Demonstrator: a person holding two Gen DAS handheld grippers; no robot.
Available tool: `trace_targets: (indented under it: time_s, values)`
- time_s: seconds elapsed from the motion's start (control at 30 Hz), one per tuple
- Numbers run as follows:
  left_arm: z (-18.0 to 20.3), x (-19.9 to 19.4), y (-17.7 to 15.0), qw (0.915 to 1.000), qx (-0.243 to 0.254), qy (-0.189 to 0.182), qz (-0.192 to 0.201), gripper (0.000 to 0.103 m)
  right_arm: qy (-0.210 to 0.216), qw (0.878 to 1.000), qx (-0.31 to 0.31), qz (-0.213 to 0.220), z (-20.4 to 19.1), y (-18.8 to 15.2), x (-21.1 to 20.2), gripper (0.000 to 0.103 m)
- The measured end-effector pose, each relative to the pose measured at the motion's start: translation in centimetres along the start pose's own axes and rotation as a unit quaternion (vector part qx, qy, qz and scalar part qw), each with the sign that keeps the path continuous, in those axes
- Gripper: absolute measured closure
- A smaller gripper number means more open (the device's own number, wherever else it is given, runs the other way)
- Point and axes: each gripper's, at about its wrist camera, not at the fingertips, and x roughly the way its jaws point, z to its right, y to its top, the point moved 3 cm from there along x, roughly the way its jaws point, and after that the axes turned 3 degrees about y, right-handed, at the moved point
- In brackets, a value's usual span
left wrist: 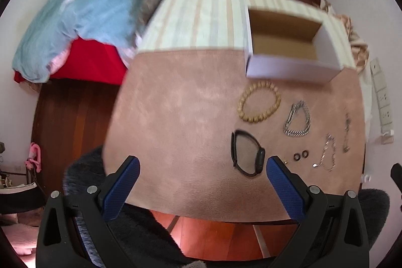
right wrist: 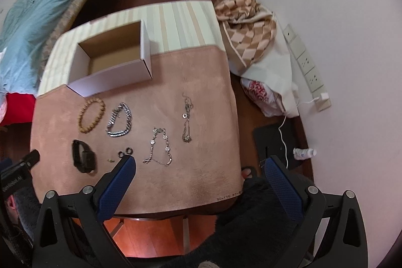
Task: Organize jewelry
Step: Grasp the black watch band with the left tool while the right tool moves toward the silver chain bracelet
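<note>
The tabletop (right wrist: pixel 206 167) is covered by a pink suede-like mat, with a striped cloth (right wrist: pixel 181 24) over its far part. In the right wrist view its near edge curves across the lower middle of the frame, its right edge drops to dark floor beside a checked blanket (right wrist: pixel 247 24) and a white power strip (right wrist: pixel 305 62) along the wall. A wide bare stretch of mat fills the left and centre of the left wrist view.

An open cardboard box (right wrist: pixel 110 82) sits at the upper left of the right view, straddling the seam between stripes and mat. Just below it lie a wooden bead bracelet (right wrist: pixel 91 115) and a silver chain bracelet (right wrist: pixel 120 120), near each other but apart. Lower left rests a black watch (right wrist: pixel 84 157); to its right, two small dark rings (right wrist: pixel 125 152) sit side by side, then a thin chain with round discs (right wrist: pixel 159 147), and farther right a tangled slim necklace (right wrist: pixel 187 118).

The left tool (left wrist: pixel 202 167) hovers over the near mat, blue pads spread wide, holding nothing; its right pad appears just beside the watch (left wrist: pixel 247 155) in the frame. The right tool (right wrist: pixel 199 168) is likewise spread wide and empty, its left pad tip overlapping the rings in view.
</note>
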Motion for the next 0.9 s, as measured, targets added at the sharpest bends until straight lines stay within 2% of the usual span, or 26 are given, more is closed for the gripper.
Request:
trace_targets:
  time_s: [0.07, 0.33, 0.5, 0.6, 0.67, 0.73, 0.8, 0.83, 0.9]
  values:
    - [0.3, 1.8, -0.2, 0.9998, 0.003, 0.000, -0.019, 0.001, 0.000, 1.000, 0.004, -0.008, 0.1, -0.1, 1.7, 0.000]
    - [2.4, 7.5, -1.1, 0.9945, -0.004, -0.051, -0.092, 0.001, -0.006, 0.999, 0.017, -0.048, 0.5, -1.0, 5.9, 0.000]
    - [3.5, 9.7, -1.3, 0.9897, -0.017, -0.080, -0.118, 0.001, -0.008, 0.998, 0.021, -0.057, 1.0, -1.0, 7.2, 0.000]
    - [4.0, 10.6, -1.3, 0.9902, -0.014, -0.078, -0.115, 0.002, -0.009, 0.998, 0.028, -0.062, 1.4, -0.9, 7.9, 0.000]
    - [4.2, 10.8, -1.2, 0.9919, -0.007, -0.076, -0.102, 0.009, -0.008, 0.997, 0.033, -0.065, 1.8, -1.0, 8.2, 0.000]
    - [4.7, 11.3, -1.0, 0.9930, -0.002, -0.074, -0.092, 0.034, -0.004, 0.997, 0.039, -0.068, 2.1, -1.1, 8.5, 0.000]
    - [5.2, 11.6, -1.0, 0.9928, 0.003, -0.082, -0.087, 0.050, -0.001, 0.996, 0.045, -0.073, 2.4, -1.1, 8.8, 0.000]
    - [5.3, 11.5, -0.9, 0.9940, 0.006, -0.077, -0.078, 0.054, 0.000, 0.996, 0.048, -0.076, 2.4, -1.2, 8.9, 0.000]
    - [5.5, 11.4, -0.7, 0.9945, 0.011, -0.078, -0.069, 0.055, 0.004, 0.996, 0.049, -0.079, 2.2, -1.2, 9.0, 0.000]
